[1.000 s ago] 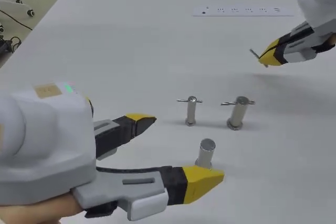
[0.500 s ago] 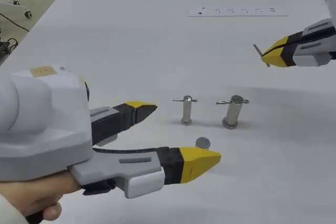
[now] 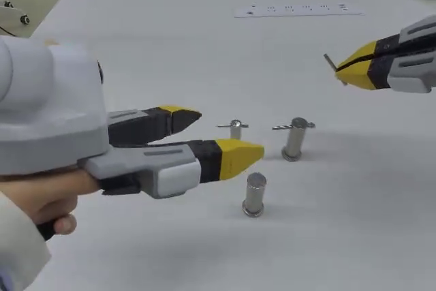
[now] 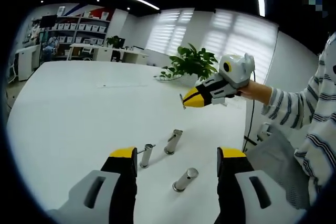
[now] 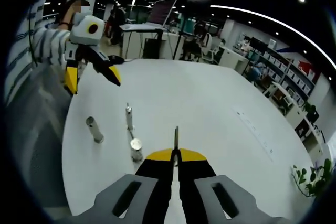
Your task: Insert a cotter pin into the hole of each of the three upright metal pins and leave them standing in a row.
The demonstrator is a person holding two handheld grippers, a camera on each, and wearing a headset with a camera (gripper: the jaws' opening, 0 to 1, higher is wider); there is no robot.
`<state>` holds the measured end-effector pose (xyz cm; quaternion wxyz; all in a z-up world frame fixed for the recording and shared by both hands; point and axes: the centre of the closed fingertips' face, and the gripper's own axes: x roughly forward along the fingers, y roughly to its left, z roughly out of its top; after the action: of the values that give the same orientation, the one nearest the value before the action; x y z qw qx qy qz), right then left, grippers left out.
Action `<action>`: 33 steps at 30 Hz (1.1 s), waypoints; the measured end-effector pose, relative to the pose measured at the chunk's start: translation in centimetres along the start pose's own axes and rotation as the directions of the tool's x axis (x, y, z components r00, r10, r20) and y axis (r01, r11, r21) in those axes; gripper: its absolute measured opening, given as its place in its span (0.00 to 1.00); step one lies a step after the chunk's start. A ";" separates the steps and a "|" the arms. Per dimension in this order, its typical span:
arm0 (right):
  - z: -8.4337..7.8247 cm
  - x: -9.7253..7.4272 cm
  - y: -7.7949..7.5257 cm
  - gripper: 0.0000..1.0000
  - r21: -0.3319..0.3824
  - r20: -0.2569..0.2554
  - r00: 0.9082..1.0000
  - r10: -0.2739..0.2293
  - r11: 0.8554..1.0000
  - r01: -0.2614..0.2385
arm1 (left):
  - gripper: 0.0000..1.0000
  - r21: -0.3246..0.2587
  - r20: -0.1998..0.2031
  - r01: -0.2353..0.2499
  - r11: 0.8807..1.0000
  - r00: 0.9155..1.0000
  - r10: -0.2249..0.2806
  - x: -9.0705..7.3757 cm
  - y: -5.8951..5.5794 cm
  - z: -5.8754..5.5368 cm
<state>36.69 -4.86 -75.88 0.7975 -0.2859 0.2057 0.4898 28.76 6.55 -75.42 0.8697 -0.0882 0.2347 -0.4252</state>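
Three upright metal pins [image 3: 254,194], one cotter pin [image 3: 330,63] in right tongs [image 3: 340,73]

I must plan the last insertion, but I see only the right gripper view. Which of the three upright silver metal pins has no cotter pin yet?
Observer: In the head view, the nearest silver metal pin has none; the back left pin and the back right pin each carry one.
Operator: Is the bare one already gripped?
Observer: No. The left gripper view shows the left gripper open and gripping nothing.
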 end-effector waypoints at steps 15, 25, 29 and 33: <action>1.9 -0.4 4.9 0.03 -0.036 0.054 0.998 0.036 0.999 -0.034 | 0.43 -0.097 -0.012 0.101 0.990 0.995 -0.102 2.1 -1.4 0.7; 0.5 0.6 7.4 0.03 -0.056 0.038 0.996 0.077 0.996 -0.075 | 0.34 -0.225 -0.028 0.121 0.967 0.991 -0.130 3.5 -1.7 0.5; 0.1 0.7 8.4 0.03 -0.055 0.032 0.996 0.087 0.995 -0.086 | 0.27 -0.259 -0.048 0.136 0.956 0.987 -0.154 4.2 -2.3 -0.1; -0.1 0.8 8.6 0.03 -0.071 0.025 0.996 0.086 0.994 -0.085 | 0.23 -0.310 -0.062 0.158 0.937 0.981 -0.185 4.7 -3.1 -0.6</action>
<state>29.26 -1.33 -78.63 0.7682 -0.2976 0.1896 0.5343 28.79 0.94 -76.43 0.7939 -0.2219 0.3277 -0.4617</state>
